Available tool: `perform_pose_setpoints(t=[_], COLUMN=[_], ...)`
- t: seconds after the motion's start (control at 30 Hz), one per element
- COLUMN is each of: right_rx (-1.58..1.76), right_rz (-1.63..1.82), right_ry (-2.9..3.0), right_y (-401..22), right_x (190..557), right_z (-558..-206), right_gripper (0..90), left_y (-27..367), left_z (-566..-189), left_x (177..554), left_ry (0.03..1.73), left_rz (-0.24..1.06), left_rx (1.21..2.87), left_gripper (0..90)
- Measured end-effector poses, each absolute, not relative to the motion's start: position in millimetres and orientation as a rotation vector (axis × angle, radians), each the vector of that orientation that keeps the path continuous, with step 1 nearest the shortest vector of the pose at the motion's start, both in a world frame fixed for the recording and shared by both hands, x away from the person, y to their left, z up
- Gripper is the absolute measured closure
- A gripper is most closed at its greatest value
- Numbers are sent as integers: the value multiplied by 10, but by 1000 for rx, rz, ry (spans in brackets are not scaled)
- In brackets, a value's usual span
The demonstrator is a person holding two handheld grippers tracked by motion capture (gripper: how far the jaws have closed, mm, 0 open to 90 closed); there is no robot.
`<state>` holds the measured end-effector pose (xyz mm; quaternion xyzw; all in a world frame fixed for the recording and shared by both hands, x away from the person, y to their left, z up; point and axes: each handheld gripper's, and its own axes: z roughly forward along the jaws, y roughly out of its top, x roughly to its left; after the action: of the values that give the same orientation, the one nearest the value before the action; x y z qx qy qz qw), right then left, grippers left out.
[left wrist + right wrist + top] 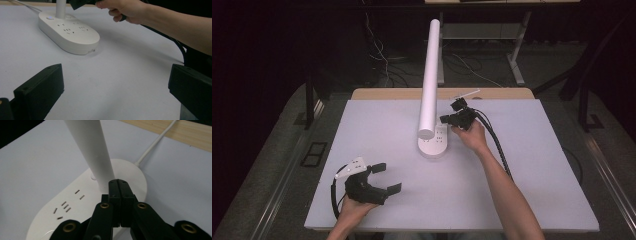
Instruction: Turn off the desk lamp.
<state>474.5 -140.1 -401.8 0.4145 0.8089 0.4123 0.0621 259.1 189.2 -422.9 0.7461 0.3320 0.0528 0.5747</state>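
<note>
On the white table, a lamp stood near the middle, and everything else lay around it. Its oval base rested flat on the table, carrying socket slots and a small button on top, while its white tube rose from the base's far end and leaned toward the far edge. A white cord ran from behind the base toward the wooden strip at the table's far side.

Just right of the lamp, the right gripper hovered over the base, held in the person's right hand. Its jaws were pressed fully together with nothing between them, their tips at the foot of the tube; whether they touched it could not be told.

Well apart from the lamp, toward the near left corner, the left gripper sat low over the table in the left hand. Its jaws stood wide apart and held nothing, pointing toward the base across bare table.
</note>
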Motion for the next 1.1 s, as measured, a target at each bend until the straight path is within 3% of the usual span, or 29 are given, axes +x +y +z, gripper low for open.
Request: perform_pose_setpoints(t=[0.07, 0.1, 0.33, 0.5, 0.6, 0.63, 0.67, 0.97, 1.1], right_rx=[1255, 1255, 1244, 1257, 1268, 1268, 1268, 1291, 1287], right_rz=[1244, 1240, 1204, 1206, 1226, 1226, 1226, 1254, 1280], right_ry=[2441, 2430, 2445, 2441, 2429, 2423, 2423, 2408, 2392], right_y=[-1417, -1428, -1533, -1644, -1719, -1767, -1767, -1979, -2087], right_x=[4708, 4695, 4592, 4529, 4482, 4448, 4448, 4215, 4100], right_z=[-3954, -3931, -3835, -3776, -3735, -3715, -3715, -3645, -3639], right_gripper=[871, 790, 743, 653, 549, 442, 442, 4, 4], left_y=[1887, 1884, 1876, 1873, 1869, 1867, 1864, 1845, 1844], left_z=[-4229, -4228, -4229, -4228, -4228, -4227, -4227, -4227, -4227], left_x=[2588, 2586, 2583, 2584, 2586, 2585, 2586, 2586, 2586], left_ry=[775, 776, 776, 776, 775, 775, 774, 767, 769], left_rz=[124, 123, 121, 121, 120, 118, 118, 118, 118], left_rx=[1751, 1750, 1748, 1747, 1749, 1749, 1751, 1754, 1751], left_gripper=[0, 0, 0, 0, 0, 0, 0, 0, 0])
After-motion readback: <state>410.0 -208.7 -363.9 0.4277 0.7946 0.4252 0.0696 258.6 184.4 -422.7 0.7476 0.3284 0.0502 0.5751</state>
